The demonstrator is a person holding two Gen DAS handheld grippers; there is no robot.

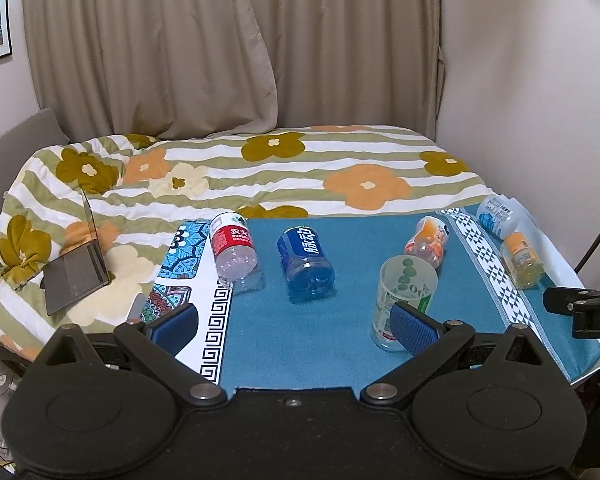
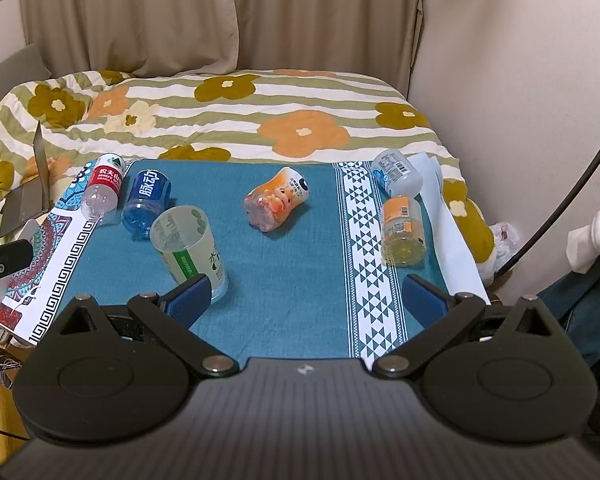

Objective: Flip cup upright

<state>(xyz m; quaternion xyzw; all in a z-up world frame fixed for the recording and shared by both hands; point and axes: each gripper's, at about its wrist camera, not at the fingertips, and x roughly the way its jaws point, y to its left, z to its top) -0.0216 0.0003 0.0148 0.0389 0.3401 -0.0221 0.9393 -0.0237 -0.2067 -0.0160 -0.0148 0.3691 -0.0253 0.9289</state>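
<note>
Standing on the teal tablecloth (image 2: pixel 283 280) near its front edge is the clear plastic cup (image 1: pixel 404 300), base down and mouth up, though it leans rather than sitting true; green print and a green label band show on its wall. Both grippers hover low over the near edge of the table with jaws spread wide and nothing between them. The left gripper (image 1: pixel 293 324) has its right blue pad overlapping the cup's lower wall in its own view; whether they touch cannot be told. In the right wrist view the right gripper (image 2: pixel 308 300) has its left pad just in front of the cup's base.

Five bottles lie on their sides behind the cup. A red-labelled water bottle (image 2: pixel 101 190) rests partly on the patterned mat (image 2: pixel 55 264) at the left edge, with a blue-labelled bottle (image 2: pixel 145 200) just beside it. An orange cartoon-printed bottle (image 2: pixel 277 200) lies near the cloth's middle. An orange-labelled bottle (image 2: pixel 402 230) and a white-labelled bottle (image 2: pixel 396 176) lie at the right, past the triangle-patterned band. A floral quilt (image 2: pixel 259 112) covers the bed beyond, with a half-open laptop (image 1: pixel 79 268) on it.
</note>
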